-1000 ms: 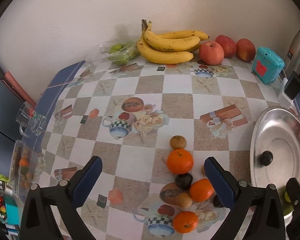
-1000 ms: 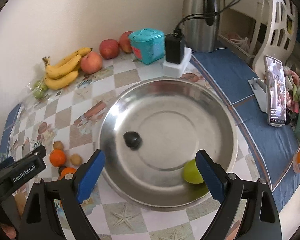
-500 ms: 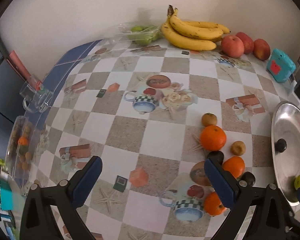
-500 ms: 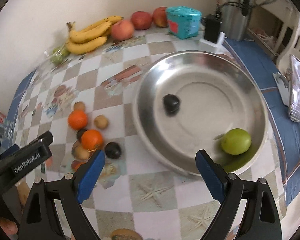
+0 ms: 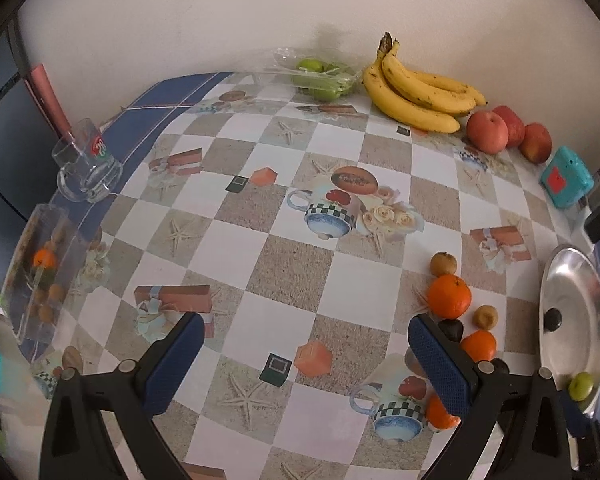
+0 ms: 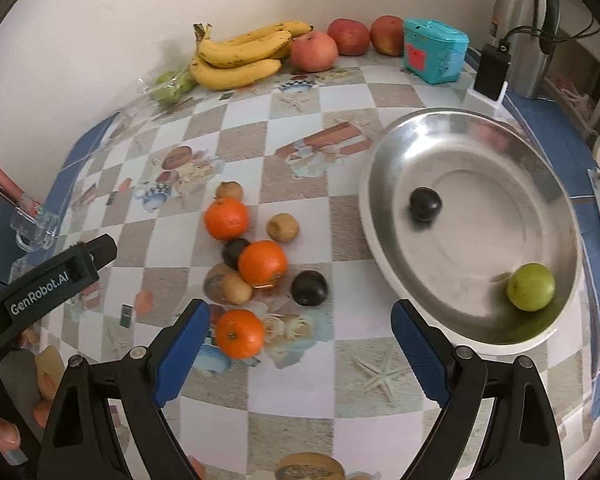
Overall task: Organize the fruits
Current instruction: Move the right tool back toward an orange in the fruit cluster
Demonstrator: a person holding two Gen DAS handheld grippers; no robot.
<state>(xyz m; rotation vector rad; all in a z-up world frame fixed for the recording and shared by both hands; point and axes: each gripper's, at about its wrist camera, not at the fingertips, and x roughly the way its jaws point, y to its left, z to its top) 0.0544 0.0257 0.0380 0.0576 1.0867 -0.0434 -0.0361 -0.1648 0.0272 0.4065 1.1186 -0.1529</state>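
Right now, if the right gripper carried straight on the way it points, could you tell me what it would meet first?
Probably the dark plum lying on the tablecloth, just ahead between the open right gripper fingers. An orange sits close to the left finger. Depth is hard to judge through the fisheye.

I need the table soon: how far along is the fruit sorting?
Early stage. Done: one dark plum and one green fruit lie in the steel bowl. In hand: nothing; the left gripper and right gripper are both open and empty. Left: the loose cluster of three oranges, two plums and brown fruits on the tablecloth.
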